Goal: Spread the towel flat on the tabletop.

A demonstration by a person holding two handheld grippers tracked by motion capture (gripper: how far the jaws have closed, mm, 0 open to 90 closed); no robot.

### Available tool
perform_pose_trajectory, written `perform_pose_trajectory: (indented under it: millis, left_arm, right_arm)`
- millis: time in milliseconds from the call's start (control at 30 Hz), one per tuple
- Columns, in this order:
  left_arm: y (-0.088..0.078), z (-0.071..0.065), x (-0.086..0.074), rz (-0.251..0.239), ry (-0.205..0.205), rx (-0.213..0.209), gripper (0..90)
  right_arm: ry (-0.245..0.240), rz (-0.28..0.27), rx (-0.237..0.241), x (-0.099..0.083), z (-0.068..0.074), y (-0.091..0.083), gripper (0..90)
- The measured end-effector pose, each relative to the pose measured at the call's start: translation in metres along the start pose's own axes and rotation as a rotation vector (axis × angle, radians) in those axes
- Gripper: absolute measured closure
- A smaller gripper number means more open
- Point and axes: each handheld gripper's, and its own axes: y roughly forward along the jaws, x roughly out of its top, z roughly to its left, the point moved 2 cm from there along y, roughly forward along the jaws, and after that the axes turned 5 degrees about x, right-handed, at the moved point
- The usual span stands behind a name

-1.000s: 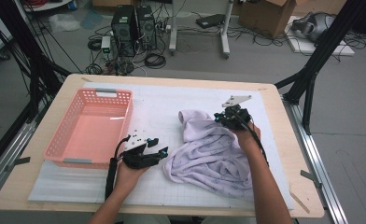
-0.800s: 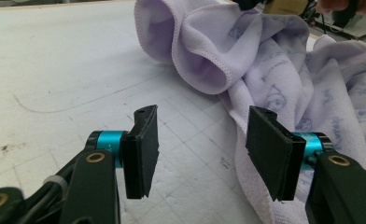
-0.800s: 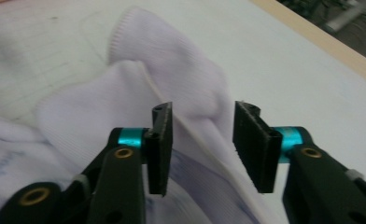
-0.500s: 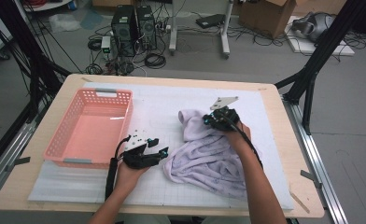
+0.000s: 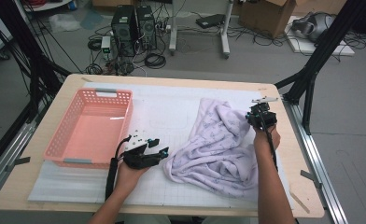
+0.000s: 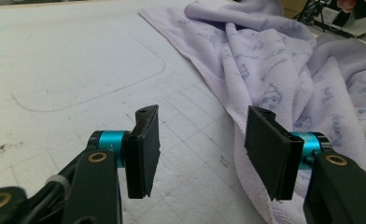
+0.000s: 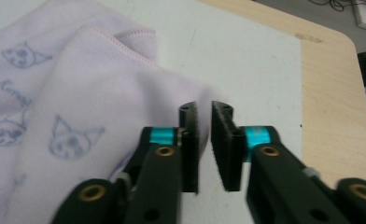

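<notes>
A lilac towel (image 5: 214,144) with printed cat faces lies crumpled on the white mat, right of the middle. My right gripper (image 5: 258,116) hovers at the towel's far right corner. In the right gripper view the right gripper (image 7: 204,112) has a narrow gap between its jaws, which have just been opening; nothing is between them, and the towel's edge (image 7: 69,93) lies just to their left. My left gripper (image 5: 165,151) rests low on the mat at the towel's left edge. In the left gripper view the left gripper (image 6: 202,140) stands open and empty, with the towel (image 6: 265,60) beside its right jaw.
A pink plastic basket (image 5: 107,92) stands empty at the left of the table. The white gridded mat (image 5: 172,112) covers most of the wooden tabletop (image 5: 302,186). Black frame posts stand at the table's left and right edges.
My right gripper has moved right, drawing the towel's far corner out towards the table's right edge, and its jaws have parted off the cloth. The left gripper has stayed put.
</notes>
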Motion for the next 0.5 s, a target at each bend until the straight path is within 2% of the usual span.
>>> perform_pose_trajectory:
  millis: [33, 100, 133, 200, 300, 367, 433, 500]
  left_arm:
    - [0.0, 0.0, 0.0, 0.001, 0.001, 0.001, 45.5]
    - [0.0, 0.0, 0.0, 0.001, 0.004, 0.0, 46.0]
    - [0.0, 0.0, 0.0, 0.0, 0.007, 0.0, 46.3]
    - [0.0, 0.0, 0.0, -0.001, 0.007, -0.001, 46.4]
    - [0.001, 0.0, 0.0, 0.0, 0.005, -0.002, 46.3]
    - [0.0, 0.0, 0.0, -0.001, 0.005, -0.001, 46.3]
    - [0.001, -0.001, 0.0, -0.001, 0.005, -0.003, 46.3]
    - [0.0, -0.001, 0.0, 0.001, 0.006, -0.003, 46.3]
  right_arm:
    - [0.0, -0.016, -0.016, 0.0, 0.001, -0.003, 69.3]
    - [0.009, -0.066, -0.014, 0.004, 0.005, -0.009, 68.5]
    - [0.001, -0.095, 0.002, 0.007, 0.009, -0.012, 67.8]
    - [-0.04, -0.113, 0.062, 0.011, 0.019, -0.012, 66.7]
    - [-0.065, -0.101, 0.204, 0.015, 0.043, 0.0, 60.8]
    - [-0.08, -0.062, 0.285, 0.017, 0.062, 0.012, 54.3]
    - [-0.102, -0.028, 0.352, 0.019, 0.079, 0.025, 53.3]
    - [-0.124, 0.003, 0.38, 0.022, 0.093, 0.037, 52.3]
